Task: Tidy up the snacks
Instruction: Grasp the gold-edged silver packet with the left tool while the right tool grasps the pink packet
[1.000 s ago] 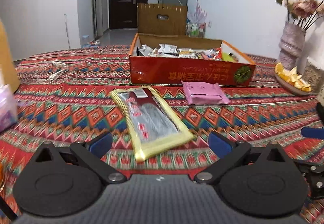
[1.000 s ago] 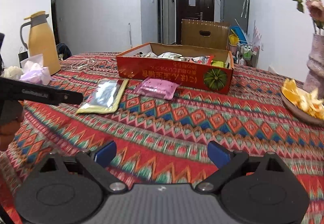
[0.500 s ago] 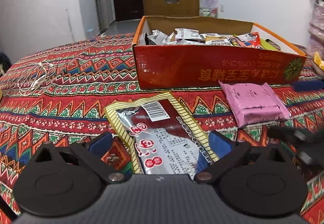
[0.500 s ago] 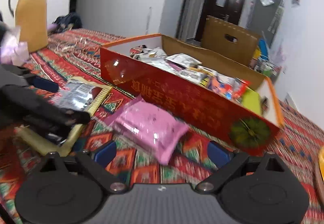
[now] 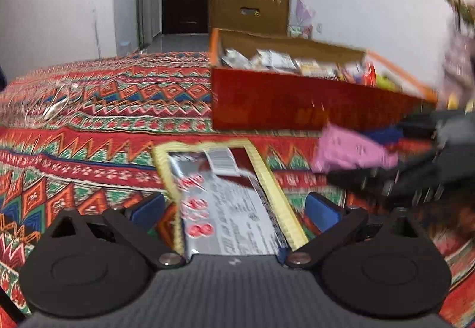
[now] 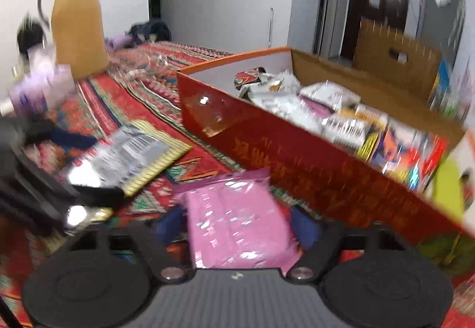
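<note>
At the lower middle of the left wrist view, the left tool (image 5: 234,206) stood with its jaws wide apart, astride the near end of the long yellow-edged packet (image 5: 228,197) that lay flat on the patterned surface (image 5: 89,135); the blue pads did not press on it. At the right edge of that view the right tool (image 6: 237,225) appeared blurred, with the pink packet (image 6: 237,218) between its fingers. In the right wrist view its jaws had just been closing and the blue pads sat against both sides of the pink packet, so it looked gripped, though blur left the contact unsure. The red snack box (image 6: 297,161), already full of wrappers, ran from centre to right, just beyond the packet.

The step in hand seemed to be picking up both loose packets. Next, the left jaws would need to close on the long packet, and each packet would have to clear the box's front wall.
</note>
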### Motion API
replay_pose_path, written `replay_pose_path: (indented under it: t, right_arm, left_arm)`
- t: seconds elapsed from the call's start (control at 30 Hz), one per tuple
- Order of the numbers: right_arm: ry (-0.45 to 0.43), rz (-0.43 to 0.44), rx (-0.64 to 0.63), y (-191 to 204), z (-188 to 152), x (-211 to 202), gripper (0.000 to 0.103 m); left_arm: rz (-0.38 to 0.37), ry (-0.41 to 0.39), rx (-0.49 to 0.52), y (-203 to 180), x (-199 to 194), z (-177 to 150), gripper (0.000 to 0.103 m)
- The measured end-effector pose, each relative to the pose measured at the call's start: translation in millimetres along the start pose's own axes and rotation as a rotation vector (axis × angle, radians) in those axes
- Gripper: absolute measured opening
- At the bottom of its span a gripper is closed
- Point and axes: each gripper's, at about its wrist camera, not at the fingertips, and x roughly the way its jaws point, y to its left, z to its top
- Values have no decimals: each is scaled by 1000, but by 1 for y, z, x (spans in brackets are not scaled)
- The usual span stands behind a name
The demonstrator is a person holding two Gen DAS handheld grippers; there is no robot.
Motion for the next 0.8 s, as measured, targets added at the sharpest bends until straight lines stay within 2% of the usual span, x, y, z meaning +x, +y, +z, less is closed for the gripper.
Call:
replay_pose_path:
  t: [0.03,0.07,0.1,0.27,0.4,0.53,0.63,0.8]
  right_arm:
    - [-10,-8,14,0,-4,-4,63]
    - [-13,-23,23,1,-8,-8,62]
    - [-14,-40,35,3,-13,-13,62]
    - [-11,-117,83,15,-43,-50,61]
    - [-32,-158,119,31,-75,-93,61]
    - [-35,-256,91,59,-107,-130,61]
    - [-59,-264,167,71,-125,-159,61]
    - [-129,-264,292,85,-151,-207,61]
  left_arm:
    - [9,-5,24,-5,-1,0,103]
    - [-8,-11,35,-7,-2,0,99]
    - [-21,-11,30,-7,-3,-1,90]
    - [8,-41,-5,-8,-15,-2,53]
    - [-21,-42,17,-21,-35,-17,47]
    - [-40,-29,25,-37,-65,-42,45]
    - [-63,-33,9,-46,-99,-64,44]
    - [-115,-52,-87,-50,-152,-87,44]
